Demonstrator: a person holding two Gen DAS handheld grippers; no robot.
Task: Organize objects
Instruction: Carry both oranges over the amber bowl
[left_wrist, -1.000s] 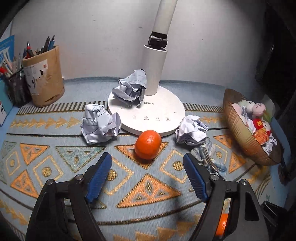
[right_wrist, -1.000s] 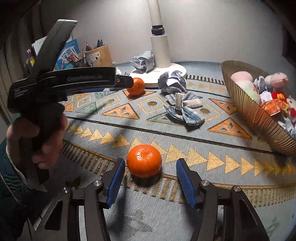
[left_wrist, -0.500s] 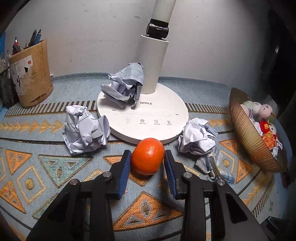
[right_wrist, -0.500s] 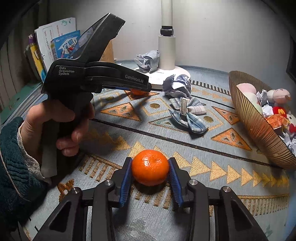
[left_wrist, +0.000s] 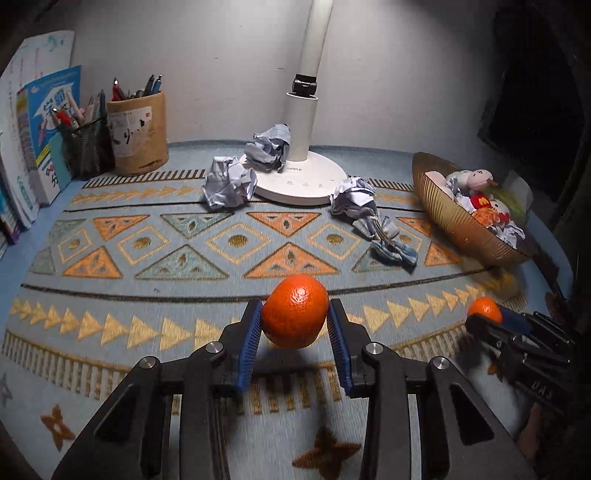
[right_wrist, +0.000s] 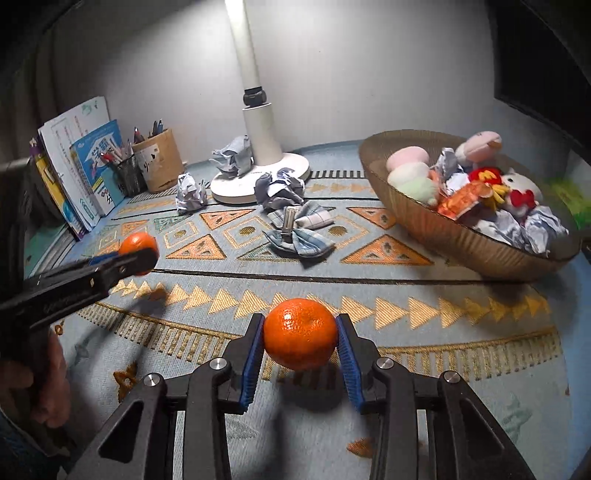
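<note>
My left gripper is shut on an orange tangerine and holds it above the patterned mat. My right gripper is shut on a second tangerine, also lifted off the mat. In the left wrist view the right gripper's tangerine shows at the right edge. In the right wrist view the left gripper's tangerine shows at the left. Three crumpled paper balls lie around the lamp base. A plaid cloth with a clip lies on the mat.
A brown ribbed bowl with plush toys and crumpled paper stands at the right. A pen holder, a mesh pen cup and books stand at the back left. The white lamp post rises at the back centre.
Both grippers closed on their tangerines and lifted them off the mat. The left gripper pulled back from the lamp base toward the front of the mat.
</note>
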